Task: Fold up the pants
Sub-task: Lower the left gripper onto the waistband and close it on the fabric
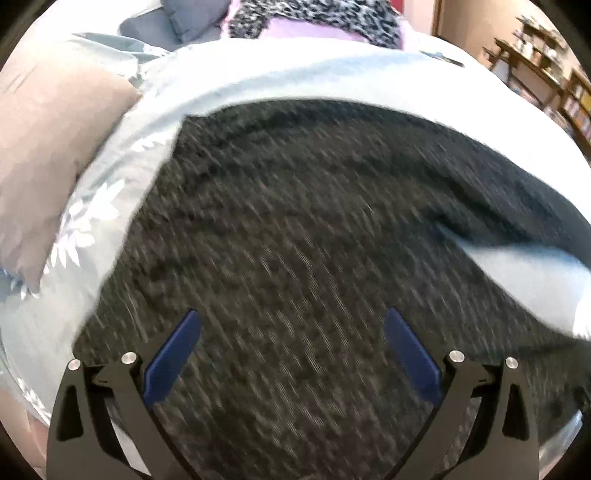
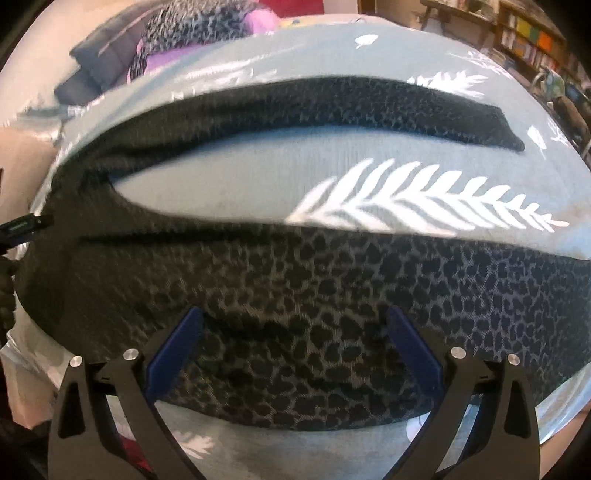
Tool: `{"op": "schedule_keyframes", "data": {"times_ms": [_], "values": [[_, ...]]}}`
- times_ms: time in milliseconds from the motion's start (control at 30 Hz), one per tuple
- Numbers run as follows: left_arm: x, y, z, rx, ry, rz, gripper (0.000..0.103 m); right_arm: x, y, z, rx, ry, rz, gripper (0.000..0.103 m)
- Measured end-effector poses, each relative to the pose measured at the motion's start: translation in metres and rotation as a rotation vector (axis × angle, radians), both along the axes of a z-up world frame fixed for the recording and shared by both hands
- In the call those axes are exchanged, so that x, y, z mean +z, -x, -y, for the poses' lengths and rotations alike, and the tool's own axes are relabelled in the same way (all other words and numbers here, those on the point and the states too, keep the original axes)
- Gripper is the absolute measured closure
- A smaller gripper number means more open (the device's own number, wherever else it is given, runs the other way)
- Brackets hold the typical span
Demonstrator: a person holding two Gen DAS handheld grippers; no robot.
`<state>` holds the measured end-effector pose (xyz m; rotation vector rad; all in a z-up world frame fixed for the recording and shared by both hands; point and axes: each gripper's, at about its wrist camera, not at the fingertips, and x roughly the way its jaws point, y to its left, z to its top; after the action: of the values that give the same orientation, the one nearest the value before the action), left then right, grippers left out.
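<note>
Grey leopard-print pants (image 1: 295,229) lie spread flat on a pale blue fern-print bedspread (image 1: 258,70). The left wrist view is blurred and the fabric fills most of it. My left gripper (image 1: 293,350) hovers open just above the cloth, with nothing between its blue pads (image 1: 173,354). In the right wrist view the two legs of the pants (image 2: 332,295) run apart toward the right, and bedspread (image 2: 258,177) shows between them. My right gripper (image 2: 293,350) stands open over the near leg, close to its lower edge, and holds nothing.
A tan pillow (image 1: 55,155) lies at the left of the bed. At the far end sit a grey cushion (image 1: 192,14) and a leopard-print and pink bundle (image 1: 314,18). Wooden bookshelves (image 2: 535,40) line the wall to the right.
</note>
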<state>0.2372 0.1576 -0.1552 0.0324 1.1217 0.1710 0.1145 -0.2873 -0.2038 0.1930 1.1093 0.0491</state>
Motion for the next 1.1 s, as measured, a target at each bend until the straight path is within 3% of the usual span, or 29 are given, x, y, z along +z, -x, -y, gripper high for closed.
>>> {"op": "schedule_keyframes", "data": {"times_ms": [300, 533, 667, 867, 933, 967, 1033, 1100], "values": [[0.007, -0.084, -0.067, 0.131, -0.095, 0.060, 0.005, 0.008, -0.025, 0.004, -0.026, -0.007, 0.013, 0.002], [0.003, -0.134, -0.109, 0.204, -0.084, 0.078, 0.005, 0.004, -0.034, 0.001, -0.030, -0.005, 0.009, 0.002], [-0.009, -0.160, -0.126, 0.231, -0.026, 0.048, 0.005, 0.003, -0.040, 0.001, -0.033, 0.000, 0.004, 0.002], [-0.022, -0.184, -0.123, 0.204, 0.025, 0.026, 0.005, 0.002, -0.044, 0.004, -0.048, 0.014, 0.012, 0.002], [-0.025, -0.189, -0.123, 0.188, 0.054, 0.021, 0.018, 0.001, -0.045, 0.008, -0.059, 0.019, 0.015, 0.002], [-0.025, -0.190, -0.122, 0.195, 0.057, 0.024, 0.018, 0.001, -0.045, 0.011, -0.065, 0.018, 0.016, 0.002], [-0.024, -0.189, -0.121, 0.196, 0.071, 0.036, 0.040, 0.002, -0.047, 0.018, -0.084, 0.018, 0.022, 0.002], [-0.020, -0.186, -0.118, 0.187, 0.089, 0.040, 0.055, 0.005, -0.050, 0.029, -0.113, 0.023, 0.035, 0.002]]}}
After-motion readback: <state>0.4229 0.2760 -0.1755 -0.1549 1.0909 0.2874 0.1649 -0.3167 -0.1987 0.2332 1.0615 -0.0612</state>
